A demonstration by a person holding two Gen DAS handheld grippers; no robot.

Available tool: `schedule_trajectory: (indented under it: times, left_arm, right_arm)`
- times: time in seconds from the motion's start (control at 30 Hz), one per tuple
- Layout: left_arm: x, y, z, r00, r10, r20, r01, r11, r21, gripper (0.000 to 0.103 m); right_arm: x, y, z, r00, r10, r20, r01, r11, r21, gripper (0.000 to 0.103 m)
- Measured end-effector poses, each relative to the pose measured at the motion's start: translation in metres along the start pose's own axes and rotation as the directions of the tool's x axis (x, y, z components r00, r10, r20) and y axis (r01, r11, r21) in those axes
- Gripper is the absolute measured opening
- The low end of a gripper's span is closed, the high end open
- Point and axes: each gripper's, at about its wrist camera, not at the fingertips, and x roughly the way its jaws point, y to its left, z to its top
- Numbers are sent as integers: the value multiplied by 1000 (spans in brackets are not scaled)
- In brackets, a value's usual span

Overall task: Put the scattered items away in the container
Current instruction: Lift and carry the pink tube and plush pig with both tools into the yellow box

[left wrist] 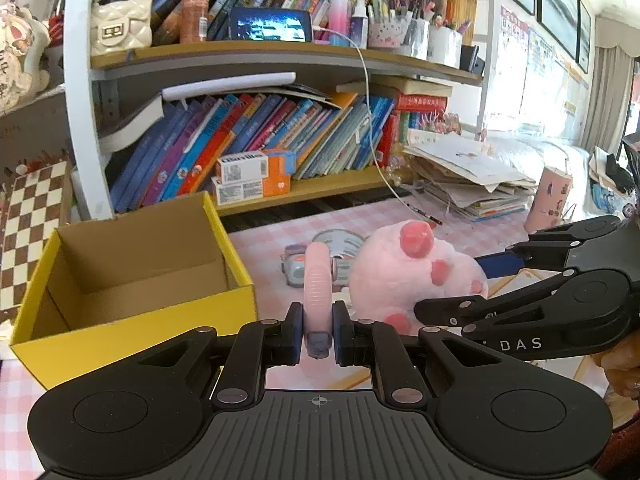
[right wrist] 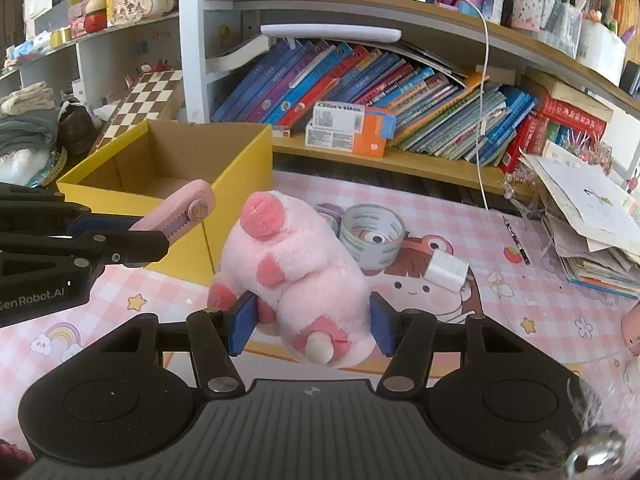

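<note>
Jaws of the left gripper (left wrist: 317, 334) pinch a pink cutter (left wrist: 317, 292), its length pointing forward beside the yellow box (left wrist: 132, 332). Right gripper (right wrist: 312, 326) jaws, half spread, clamp a plush pig (right wrist: 296, 264) above the surface (right wrist: 520, 312), snout up.

The yellow box (left wrist: 132, 280) is open on top and looks empty inside, so there is room to go in from above. The tape roll (right wrist: 372, 236) and a small white block (right wrist: 446, 270) sit on the bench (right wrist: 500, 312). A bookshelf (right wrist: 400, 160) stands close behind, with a paper pile (right wrist: 592, 224) at the right.
</note>
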Motion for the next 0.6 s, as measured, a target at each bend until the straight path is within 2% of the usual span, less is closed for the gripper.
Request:
schedule_trajectory:
  times: [0.6]
  left_arm:
    - [-30, 44, -7, 999, 24, 40, -23, 999, -31, 13]
  right_arm:
    - [-3, 50, 14, 999, 17, 35, -16, 999, -32, 56]
